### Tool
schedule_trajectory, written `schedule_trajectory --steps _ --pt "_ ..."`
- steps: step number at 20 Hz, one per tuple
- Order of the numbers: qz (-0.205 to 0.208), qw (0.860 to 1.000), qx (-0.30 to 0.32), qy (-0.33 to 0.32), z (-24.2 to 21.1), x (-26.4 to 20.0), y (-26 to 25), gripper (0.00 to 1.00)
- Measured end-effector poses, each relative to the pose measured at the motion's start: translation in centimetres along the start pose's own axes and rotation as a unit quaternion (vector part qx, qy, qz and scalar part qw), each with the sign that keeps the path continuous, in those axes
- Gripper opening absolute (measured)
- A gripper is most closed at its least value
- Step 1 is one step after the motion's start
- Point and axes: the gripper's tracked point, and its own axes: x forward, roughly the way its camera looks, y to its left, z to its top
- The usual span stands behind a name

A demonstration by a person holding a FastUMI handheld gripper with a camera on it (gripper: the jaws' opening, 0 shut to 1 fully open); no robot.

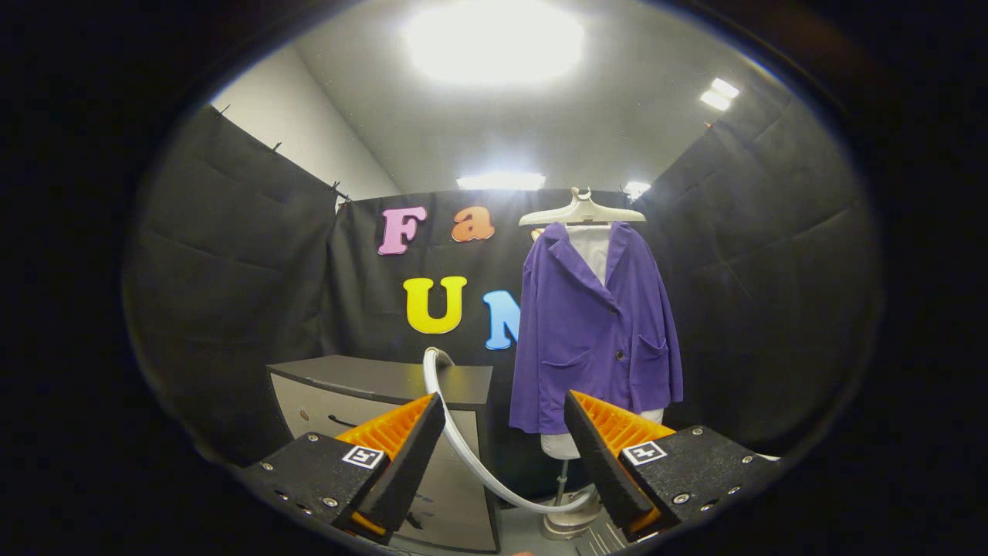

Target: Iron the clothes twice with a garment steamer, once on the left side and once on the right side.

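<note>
- Purple cloth made up the jacket (594, 332), which hung over a white shirt (593, 249) on a pale hanger (581, 212), set on a stand (567, 494) beyond the right finger.
- The jacket hung straight, front facing the camera, with two patch pockets low on its front and a dark button between them.
- The gripper (503, 432) stood wide open, its two fingers (405, 455) well apart, and it held nothing.
- A white hose (471, 455) ran from the top of a grey cabinet (386, 386) down between the fingers, curving toward the stand's base by the right finger.
- The cabinet stood just left of the jacket, beyond the left finger, with a drawer handle on its front.
- The steamer's head could not be made out; only its hose was plain.
- Black cloth walls (231, 270) closed in the booth on three sides, under bright ceiling lights (494, 38).
</note>
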Motion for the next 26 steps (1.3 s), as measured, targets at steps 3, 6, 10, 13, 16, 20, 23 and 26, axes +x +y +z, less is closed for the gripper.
schedule_trajectory --steps 3,6,10,13,16,20,23,26 --pt "0.003 1.0 0.003 0.001 0.1 0.0 0.2 0.95" --pt "0.004 1.0 0.003 0.004 0.0 0.0 0.4 0.95" --pt "0.012 1.0 0.015 0.013 0.1 0.4 1.1 0.96" --pt "0.02 1.0 0.021 0.012 1.4 1.3 1.3 0.96" --pt "0.036 0.999 0.024 0.008 3.8 3.6 1.8 0.96" --pt "0.069 0.997 0.033 0.004 8.0 8.4 2.8 0.96" --pt "0.089 0.995 0.05 -0.002 11.4 12.7 3.4 0.95" --pt "0.106 0.992 0.07 -0.001 13.8 17.4 3.6 0.95"
